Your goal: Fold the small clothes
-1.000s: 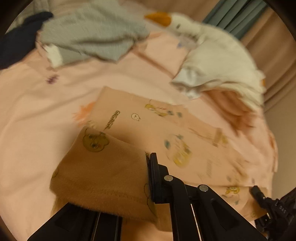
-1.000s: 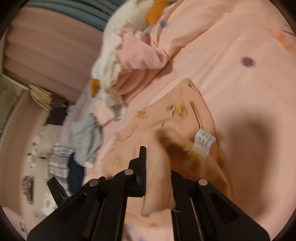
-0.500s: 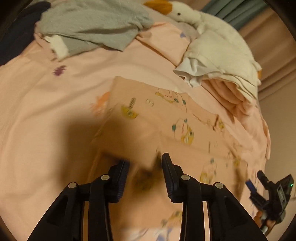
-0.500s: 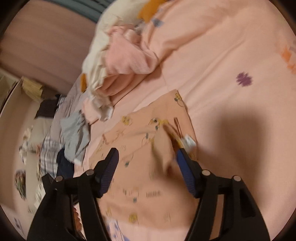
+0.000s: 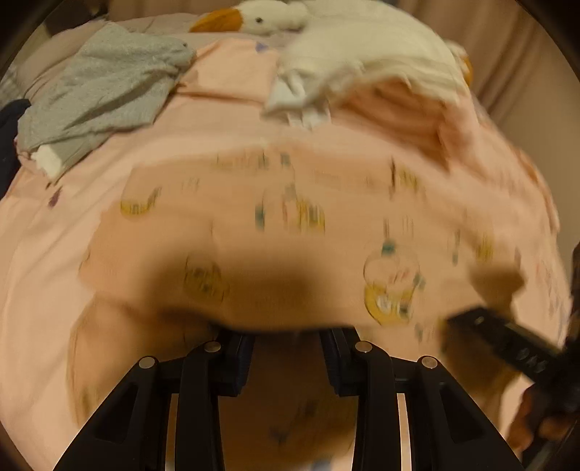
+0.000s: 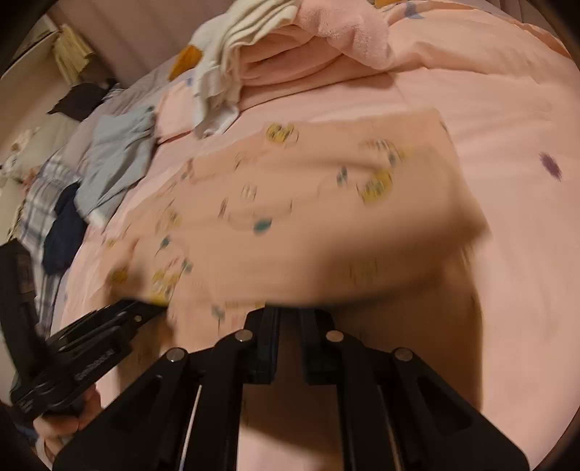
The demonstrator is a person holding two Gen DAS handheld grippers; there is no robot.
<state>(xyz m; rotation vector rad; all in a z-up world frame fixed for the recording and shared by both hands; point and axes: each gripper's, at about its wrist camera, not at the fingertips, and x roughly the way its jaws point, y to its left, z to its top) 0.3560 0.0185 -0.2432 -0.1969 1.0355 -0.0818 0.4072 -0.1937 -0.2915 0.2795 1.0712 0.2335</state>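
A peach garment (image 5: 290, 235) printed with yellow ducks lies spread on the pink bed sheet (image 5: 43, 275); both views are blurred. My left gripper (image 5: 286, 337) sits at the garment's near edge. Its fingers stand apart and the hem drapes over their tips, with no pad pressing on it. In the right wrist view the same garment (image 6: 308, 217) fills the middle. My right gripper (image 6: 290, 315) is closing to a narrow slit on the near hem, which covers its tips. Each gripper shows in the other's view: the right gripper (image 5: 500, 344) and the left gripper (image 6: 108, 326), held by a hand (image 6: 65, 424).
A grey garment (image 5: 105, 83) lies at the far left of the bed. A white goose plush (image 5: 261, 18) and a white cloth pile (image 5: 362, 54) sit on pink blankets (image 6: 344, 32) at the back. Navy cloth (image 6: 63, 232) and plaid fabric (image 6: 40, 203) lie further left.
A second ago both grippers held a lifted flap of the garment. They let it go, stood open above it, then dropped to its near edge, where the right jaws closed again.
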